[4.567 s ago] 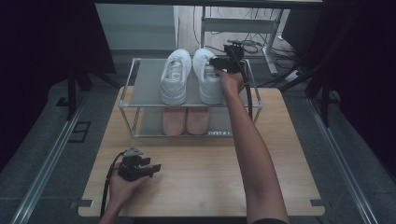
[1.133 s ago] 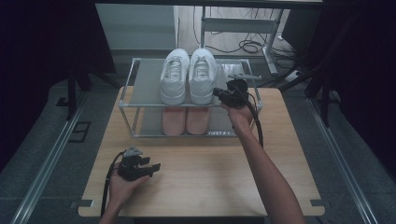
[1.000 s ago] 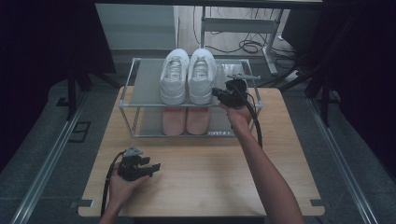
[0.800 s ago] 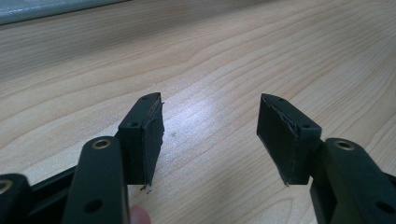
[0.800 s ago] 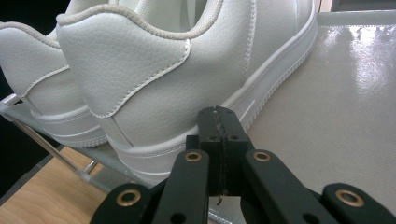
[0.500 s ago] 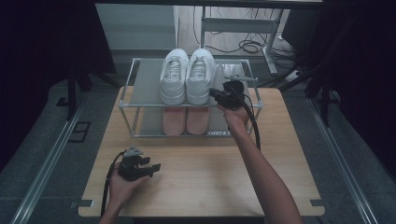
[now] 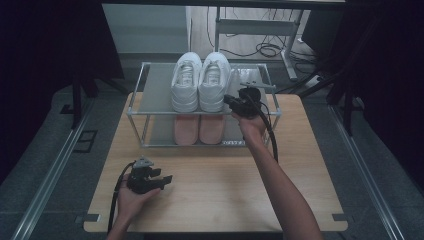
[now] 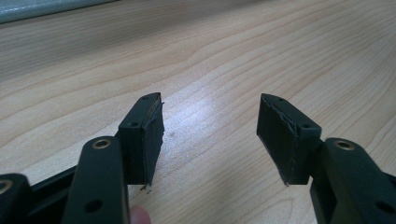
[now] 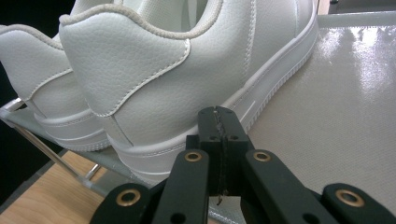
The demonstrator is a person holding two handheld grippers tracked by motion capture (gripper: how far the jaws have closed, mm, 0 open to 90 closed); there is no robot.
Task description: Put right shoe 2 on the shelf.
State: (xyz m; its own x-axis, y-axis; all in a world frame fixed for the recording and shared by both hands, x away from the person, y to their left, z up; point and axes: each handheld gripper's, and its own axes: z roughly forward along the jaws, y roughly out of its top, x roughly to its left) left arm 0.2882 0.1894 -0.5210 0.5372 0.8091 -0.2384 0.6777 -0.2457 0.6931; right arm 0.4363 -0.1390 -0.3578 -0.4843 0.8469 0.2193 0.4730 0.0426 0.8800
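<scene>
right gripper (image 7: 231, 100) drawn back from over the rack top to the near heel of the right white sneaker (image 7: 214, 82), jaws pressed together on nothing, both sneakers paired on the rack's (image 7: 150, 90) top shelf, left gripper (image 7: 162, 179) unmoved on the table (image 7: 210, 190), jaws wide apart

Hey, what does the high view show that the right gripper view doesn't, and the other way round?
The high view alone shows the pink shoes on the rack's lower shelf, the left gripper with open jaws low over the wooden table, and both forearms. The right gripper view alone shows the right gripper shut with nothing between its jaws, close to the heel of the nearer white sneaker, plus the leather grain and stitching. Both show the white sneakers side by side on the rack's top shelf.
</scene>
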